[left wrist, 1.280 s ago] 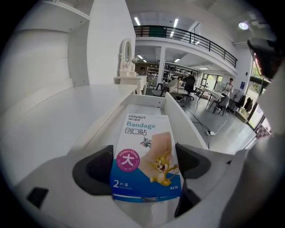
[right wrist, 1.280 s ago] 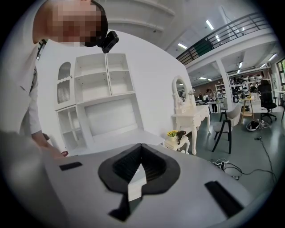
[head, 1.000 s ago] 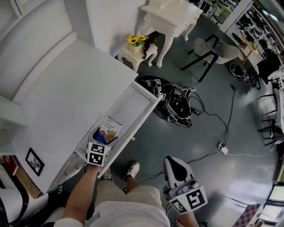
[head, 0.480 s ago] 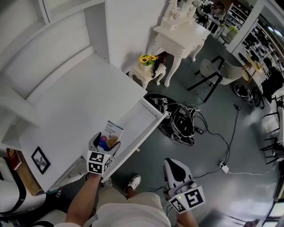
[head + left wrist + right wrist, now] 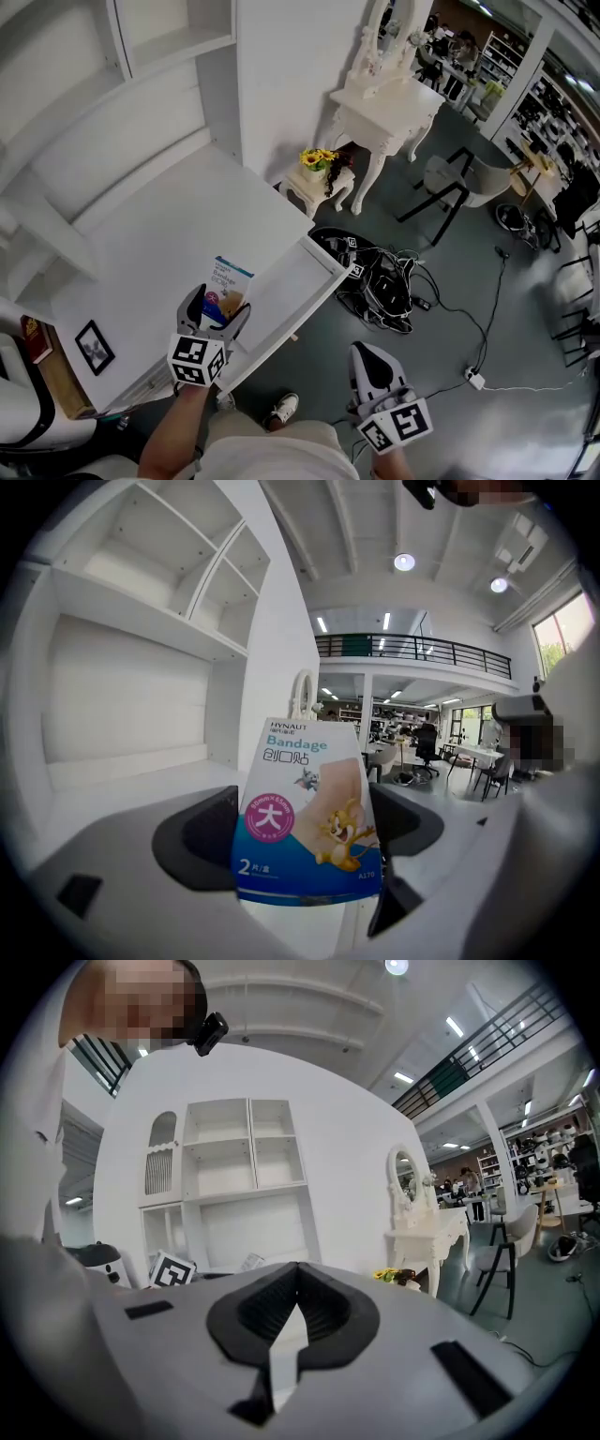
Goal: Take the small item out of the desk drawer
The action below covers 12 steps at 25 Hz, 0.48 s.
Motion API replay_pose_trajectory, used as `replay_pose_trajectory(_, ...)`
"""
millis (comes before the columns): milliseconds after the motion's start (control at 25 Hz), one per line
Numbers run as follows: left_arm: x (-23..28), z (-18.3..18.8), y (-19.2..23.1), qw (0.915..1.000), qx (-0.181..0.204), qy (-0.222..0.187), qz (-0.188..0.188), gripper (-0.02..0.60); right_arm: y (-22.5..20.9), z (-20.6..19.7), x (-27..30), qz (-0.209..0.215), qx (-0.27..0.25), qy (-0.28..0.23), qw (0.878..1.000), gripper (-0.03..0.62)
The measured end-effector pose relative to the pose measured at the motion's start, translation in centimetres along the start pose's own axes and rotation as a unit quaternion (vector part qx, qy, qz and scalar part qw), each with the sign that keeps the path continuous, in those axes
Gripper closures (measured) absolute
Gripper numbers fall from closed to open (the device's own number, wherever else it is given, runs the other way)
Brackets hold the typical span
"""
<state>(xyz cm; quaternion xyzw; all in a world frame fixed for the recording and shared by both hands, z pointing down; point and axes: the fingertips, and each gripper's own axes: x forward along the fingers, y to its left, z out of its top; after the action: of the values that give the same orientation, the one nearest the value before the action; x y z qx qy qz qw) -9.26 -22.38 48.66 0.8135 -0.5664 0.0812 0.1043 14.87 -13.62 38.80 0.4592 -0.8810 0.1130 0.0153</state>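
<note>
White shelving backs a white worktop [image 5: 159, 253] over a grey floor. At its front edge the left hand-held gripper [image 5: 214, 314] is clenched on a small bandage packet [image 5: 305, 817], held upright just beside the open drawer [image 5: 291, 272]. The packet is white above and blue below, with a pink circle and cartoon cat and mouse. Well apart, low at right, the right hand-held gripper [image 5: 368, 361] is closed on nothing.

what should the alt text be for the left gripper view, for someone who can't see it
The left gripper clamps a small blue and white bandage packet upright between its two dark jaws, with the cartoon print facing the camera. White shelving rises at the left, and a balcony railing shows far behind.
</note>
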Motion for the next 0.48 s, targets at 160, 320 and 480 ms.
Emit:
replay_pose_trajectory(160,-1.6,3.9,0.6,0.9991,0.003,-0.042,0.007,0.138,-0.2,1.1,-0.1,-0.006,-0.005,-0.015,1.000,0.586)
replay_pose_trajectory(320,-4.0,7.8,1.3,0.9964,0.009,-0.083,0.016,0.138,-0.2,2.8,-0.2,-0.013,-0.012,-0.034,0.999,0.586)
replay_pose_trajectory(480,-7.0,11.3,2.3,0.9914,0.012,-0.127,0.027,0.138,0.0,4.4,-0.3,-0.021,-0.020,-0.053,0.998,0.586)
